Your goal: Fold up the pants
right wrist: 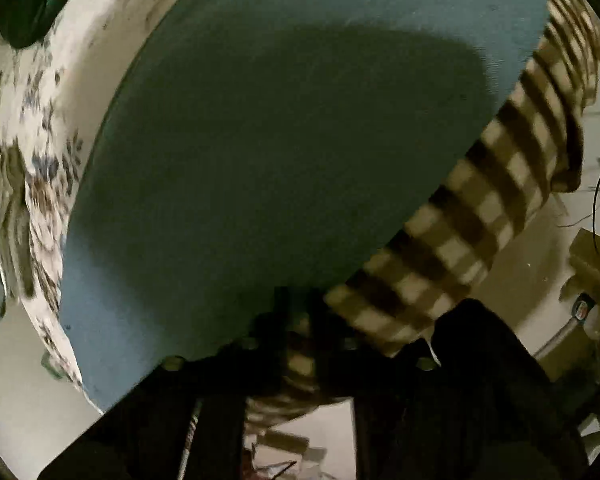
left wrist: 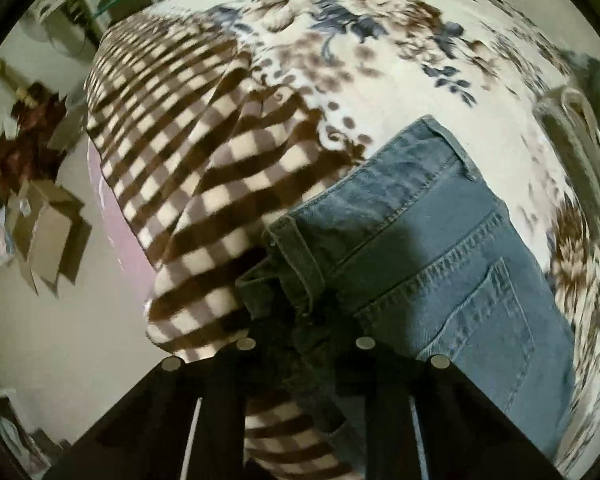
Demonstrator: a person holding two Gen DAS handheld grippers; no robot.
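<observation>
My left gripper [left wrist: 306,332] is pinched on the bunched waistband corner of the jeans [left wrist: 428,232], which lie back-pocket up on the blanket [left wrist: 380,60]; whether my right gripper [right wrist: 300,344] has hold of anything or how wide it stands I cannot tell, for its tips are dark against the denim edge and the blanket's checked border. Left of the jeans that border [left wrist: 172,152] hangs over the bed's edge, a folded cloth [left wrist: 580,144] lies to their right, and past the border cardboard boxes [left wrist: 48,232] sit on the floor.
</observation>
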